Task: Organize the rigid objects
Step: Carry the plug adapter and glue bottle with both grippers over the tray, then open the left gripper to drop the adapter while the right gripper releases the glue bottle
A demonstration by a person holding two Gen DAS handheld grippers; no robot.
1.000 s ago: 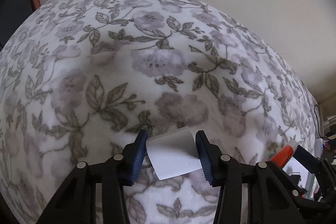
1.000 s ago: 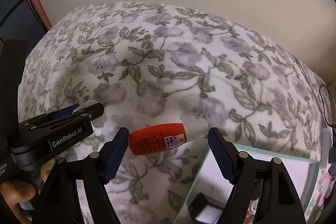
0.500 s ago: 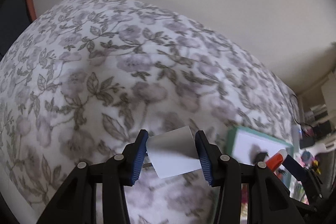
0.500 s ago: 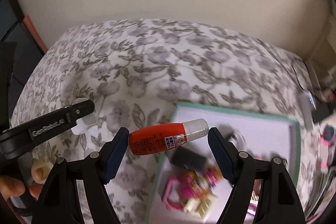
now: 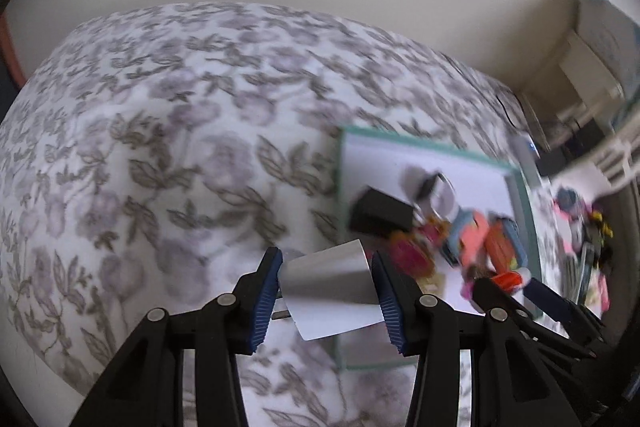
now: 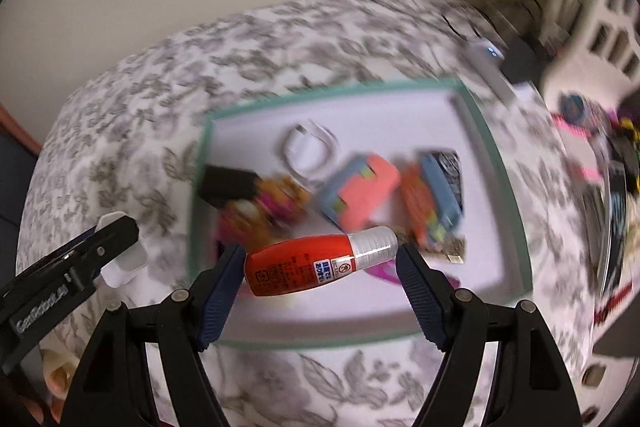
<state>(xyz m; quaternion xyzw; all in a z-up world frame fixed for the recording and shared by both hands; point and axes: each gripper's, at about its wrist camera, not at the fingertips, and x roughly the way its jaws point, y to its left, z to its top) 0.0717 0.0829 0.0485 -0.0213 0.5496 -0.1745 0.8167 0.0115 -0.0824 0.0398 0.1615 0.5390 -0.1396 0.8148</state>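
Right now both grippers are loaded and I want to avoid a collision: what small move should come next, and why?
Probably lower the right gripper and release the red bottle onto the tray's bare near strip. It hangs over the tray already, while the left gripper, holding the white plug, sits beside the tray's edge.

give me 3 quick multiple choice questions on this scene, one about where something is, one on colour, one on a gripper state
1. Where does the black block lie?
A. on the floral blanket outside the tray
B. inside the green-rimmed tray, near its left edge
C. in the left gripper

2. What colour is the body of the bottle in the right gripper?
A. blue
B. yellow
C. orange-red

3. What state is the left gripper in?
A. shut on the white plug
B. open and empty
C. shut on the bottle

Answers: 1 B, the block sits within the rim. 2 C, the body is orange-red with a clear cap. 3 A, both pads press the plug's sides.
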